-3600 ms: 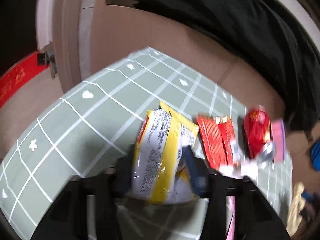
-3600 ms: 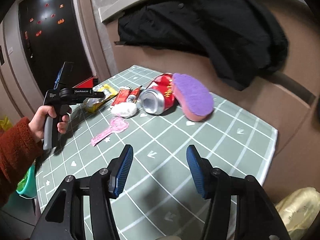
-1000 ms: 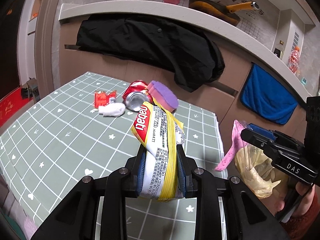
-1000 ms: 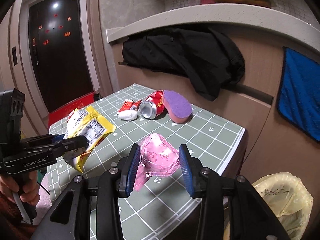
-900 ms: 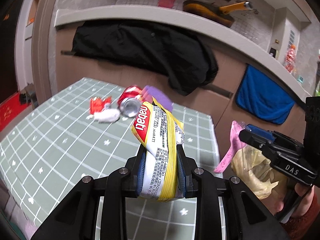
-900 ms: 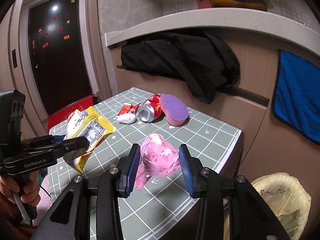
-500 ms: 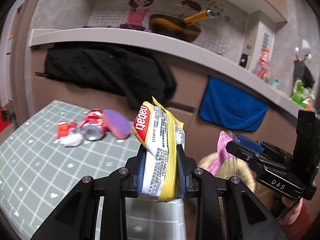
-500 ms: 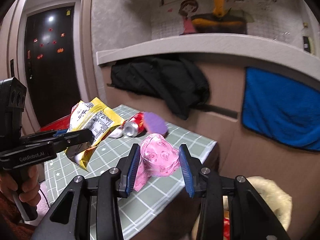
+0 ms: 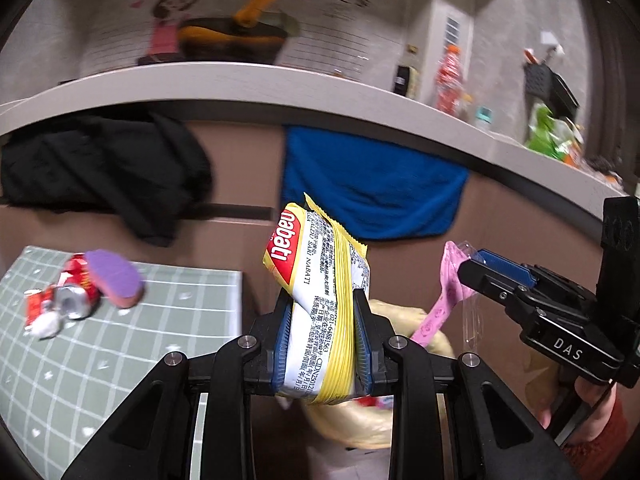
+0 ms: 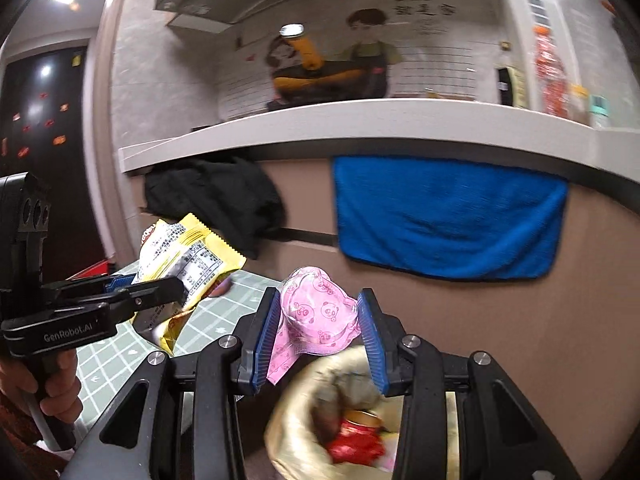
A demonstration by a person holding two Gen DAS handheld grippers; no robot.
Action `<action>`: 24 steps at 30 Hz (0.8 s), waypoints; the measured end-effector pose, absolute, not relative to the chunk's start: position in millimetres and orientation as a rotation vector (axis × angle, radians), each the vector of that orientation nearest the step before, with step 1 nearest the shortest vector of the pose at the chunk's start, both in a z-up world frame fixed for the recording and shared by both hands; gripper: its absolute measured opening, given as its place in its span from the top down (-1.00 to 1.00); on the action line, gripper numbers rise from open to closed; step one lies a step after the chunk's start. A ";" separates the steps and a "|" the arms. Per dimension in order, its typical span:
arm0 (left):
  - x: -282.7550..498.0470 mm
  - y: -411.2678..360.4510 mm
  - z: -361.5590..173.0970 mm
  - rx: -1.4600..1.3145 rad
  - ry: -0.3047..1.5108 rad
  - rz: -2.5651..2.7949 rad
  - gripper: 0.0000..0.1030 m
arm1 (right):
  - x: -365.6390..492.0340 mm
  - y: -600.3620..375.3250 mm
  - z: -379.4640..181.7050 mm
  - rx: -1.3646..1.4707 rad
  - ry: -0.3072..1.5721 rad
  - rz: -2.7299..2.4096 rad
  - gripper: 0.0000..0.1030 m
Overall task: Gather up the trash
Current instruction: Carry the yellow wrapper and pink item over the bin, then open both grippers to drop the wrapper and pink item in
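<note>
table edge [image 9: 240,300] | yellow wrapper [image 9: 320,300], pink wrapper [image 10: 316,316] above trash bag [image 10: 304,408]

The right gripper [image 10: 318,338] clamps a pink wrapper [image 10: 316,316] at centre; the yellowish trash bag [image 10: 304,408] gapes at six o'clock.

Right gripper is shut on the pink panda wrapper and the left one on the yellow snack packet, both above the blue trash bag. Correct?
Not quite: the trash bag is pale yellow, not blue; the blue thing is a towel hanging on the counter front. The right wrist view shows it. The right gripper is shut on the pink panda wrapper and the left gripper on the yellow snack packet.
</note>
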State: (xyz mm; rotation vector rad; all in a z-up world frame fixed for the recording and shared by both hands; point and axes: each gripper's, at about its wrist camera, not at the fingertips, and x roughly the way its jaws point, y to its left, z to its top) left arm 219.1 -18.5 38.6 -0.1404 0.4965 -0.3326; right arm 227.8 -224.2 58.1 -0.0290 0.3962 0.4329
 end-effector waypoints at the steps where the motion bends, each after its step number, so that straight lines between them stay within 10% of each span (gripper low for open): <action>1: 221.8 -24.8 37.3 -0.139 0.502 -0.347 0.44 | 229.4 -231.1 55.7 -0.023 0.400 0.418 0.28; 24: 277.8 -103.9 -68.2 -0.115 0.824 -0.440 0.44 | 273.1 -285.3 -22.3 0.057 0.582 0.321 0.28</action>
